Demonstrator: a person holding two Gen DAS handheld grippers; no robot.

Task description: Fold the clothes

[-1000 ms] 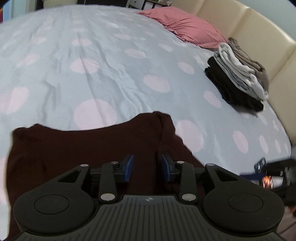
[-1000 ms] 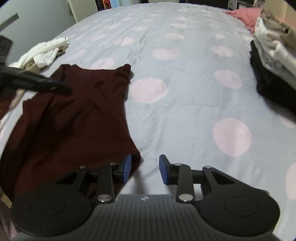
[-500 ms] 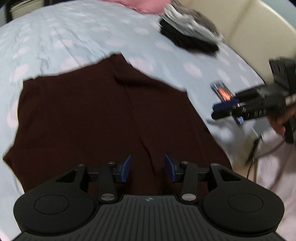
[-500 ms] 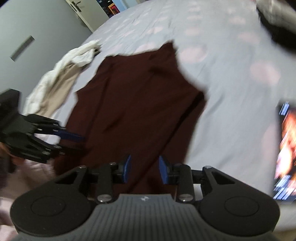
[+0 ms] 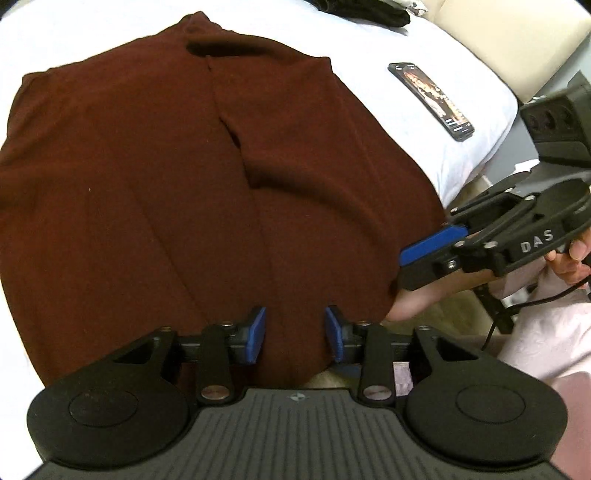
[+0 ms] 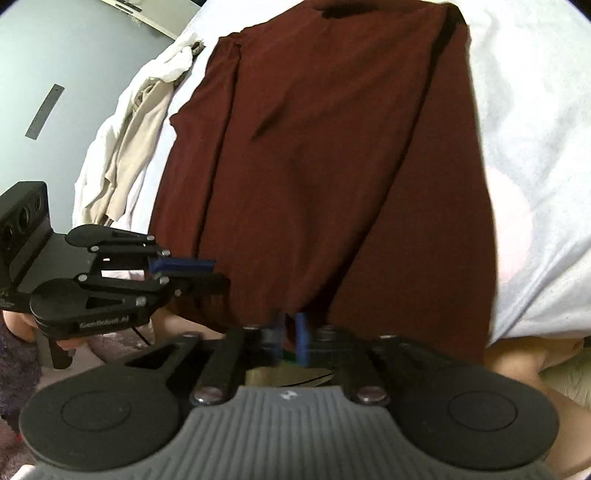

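Observation:
A dark maroon garment (image 5: 177, 177) lies spread on the bed and hangs over its near edge; it also fills the right wrist view (image 6: 332, 166). My left gripper (image 5: 295, 334) is open, its blue pads either side of the garment's hem. My right gripper (image 6: 290, 332) has its pads nearly together at the hem's lower edge, blurred; it looks shut on the cloth. In the left wrist view the right gripper (image 5: 424, 254) shows at the garment's right edge. In the right wrist view the left gripper (image 6: 192, 271) shows at the garment's left edge.
A phone (image 5: 430, 99) with a lit screen lies on the sheet (image 5: 461, 66) right of the garment. A dark folded pile (image 5: 362, 11) is at the back. White and beige clothes (image 6: 136, 122) lie left of the garment. A cream headboard (image 5: 509, 33) is at the right.
Both grippers have dropped to the garment's near hem at the bed edge. The right gripper's pads have closed together. The left gripper stays open.

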